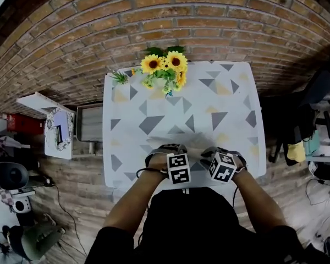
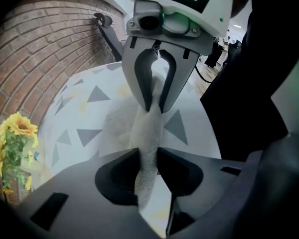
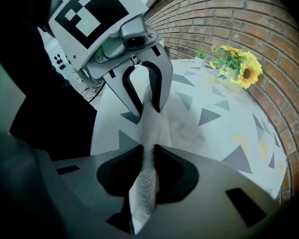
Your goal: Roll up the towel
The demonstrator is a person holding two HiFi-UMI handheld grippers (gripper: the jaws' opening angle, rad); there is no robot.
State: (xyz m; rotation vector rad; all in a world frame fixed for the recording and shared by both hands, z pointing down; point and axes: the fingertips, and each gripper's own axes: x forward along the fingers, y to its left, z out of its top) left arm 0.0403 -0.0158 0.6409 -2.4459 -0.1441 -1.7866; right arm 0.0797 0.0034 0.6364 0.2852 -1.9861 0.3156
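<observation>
left hand-held gripper (image 2: 148,151), jaws nearly together, clenched on towel (image 2: 147,126) edge; right hand-held gripper (image 3: 148,147) pinching same towel

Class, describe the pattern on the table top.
White table top scattered with grey and pale yellow triangles; clearest in the head view.

No words, numbers or brands are legible; the left cube (image 1: 179,168) and right cube (image 1: 222,167) bear only black-and-white square markers.
</observation>
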